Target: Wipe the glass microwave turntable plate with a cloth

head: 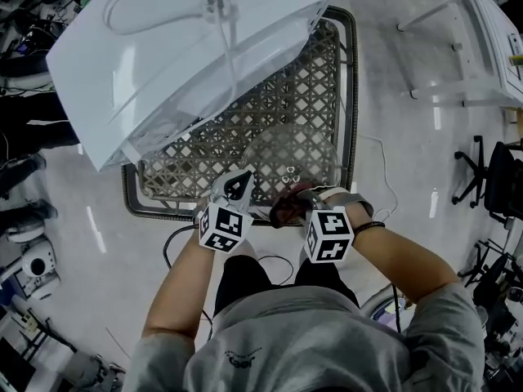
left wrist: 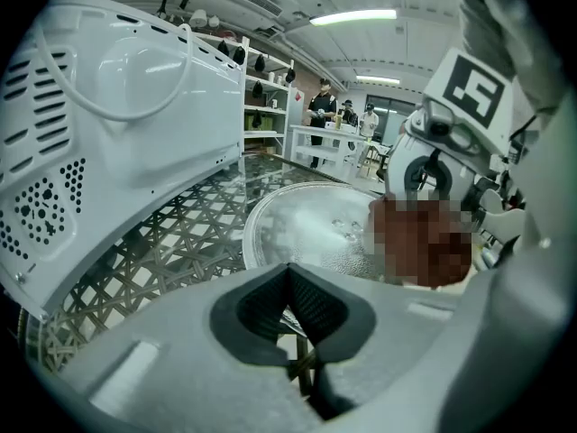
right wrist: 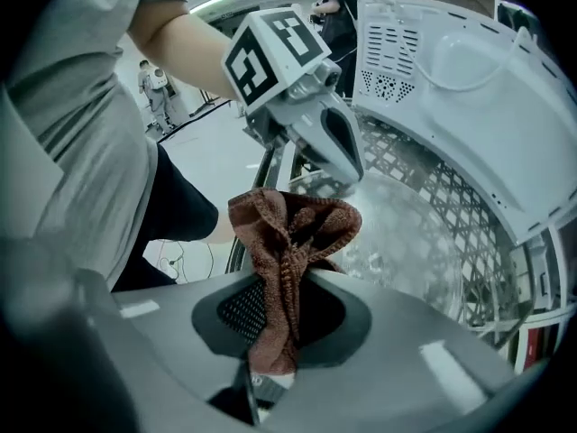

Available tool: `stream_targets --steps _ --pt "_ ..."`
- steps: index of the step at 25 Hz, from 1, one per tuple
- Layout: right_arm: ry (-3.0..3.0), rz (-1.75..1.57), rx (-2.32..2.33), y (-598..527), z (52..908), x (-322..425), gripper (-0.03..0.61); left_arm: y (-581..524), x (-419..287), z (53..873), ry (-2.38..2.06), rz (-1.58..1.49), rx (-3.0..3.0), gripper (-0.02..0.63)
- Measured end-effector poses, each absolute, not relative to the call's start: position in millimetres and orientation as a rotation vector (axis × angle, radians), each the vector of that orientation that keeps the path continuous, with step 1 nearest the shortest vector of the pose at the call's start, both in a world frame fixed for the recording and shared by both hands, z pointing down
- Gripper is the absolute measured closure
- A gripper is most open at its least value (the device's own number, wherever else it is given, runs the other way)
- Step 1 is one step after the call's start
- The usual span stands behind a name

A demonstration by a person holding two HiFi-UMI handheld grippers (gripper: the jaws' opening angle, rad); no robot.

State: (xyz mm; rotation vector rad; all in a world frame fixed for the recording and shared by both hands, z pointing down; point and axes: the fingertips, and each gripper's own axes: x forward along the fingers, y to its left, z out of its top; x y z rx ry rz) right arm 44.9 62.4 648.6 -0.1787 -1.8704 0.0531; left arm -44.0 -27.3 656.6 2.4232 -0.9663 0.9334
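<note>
The round glass turntable plate (head: 290, 155) (left wrist: 311, 224) (right wrist: 428, 233) lies flat on a woven lattice table (head: 350, 96), just in front of me. My left gripper (head: 243, 182) (left wrist: 288, 273) is shut at the plate's near left rim, which runs in under its fingertips. In my right gripper (head: 298, 196) (right wrist: 279, 282) a bunched brown cloth (head: 284, 207) (right wrist: 290, 228) is pinched and sticks up past the jaws. It hangs at the plate's near edge, close beside the left gripper. In the right gripper view, the left gripper's black tip (right wrist: 345, 161) is down at the rim.
A white microwave (head: 188, 47) (left wrist: 117, 106) (right wrist: 469, 88) lies tilted over the table's far left half, its power cord looped across its casing. A white shelf unit (head: 482, 47) and an office chair (head: 482, 178) stand to the right. People (left wrist: 323, 106) stand far off. Cables trail on the floor.
</note>
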Motion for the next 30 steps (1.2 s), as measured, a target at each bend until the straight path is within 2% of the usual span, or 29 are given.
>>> stream_targets --steps 7,12,16,24,30 --pt "-1.729 0.086 -0.17 61.5 641.8 127.3 0.509 -26.5 -43.8 656.3 -0.962 0.931 2.419 0.615" --pt "-1.709 0.096 -0.157 58.5 639.3 143.4 0.509 -26.6 -44.4 656.0 -0.963 0.933 2.415 0.615" --pt "-1.803 0.107 -0.166 66.5 628.6 109.3 0.509 -27.3 -43.7 656.6 -0.965 0.931 2.414 0.615" --pt "-2.006 0.113 -0.242 106.7 637.9 -17.7 0.509 -27.5 -44.0 656.7 -0.97 0.929 2.415 0.615" --pt "-2.003 0.123 -0.239 106.3 646.2 -31.2 0.509 -27.5 -44.1 655.8 -0.969 0.928 2.422 0.615"
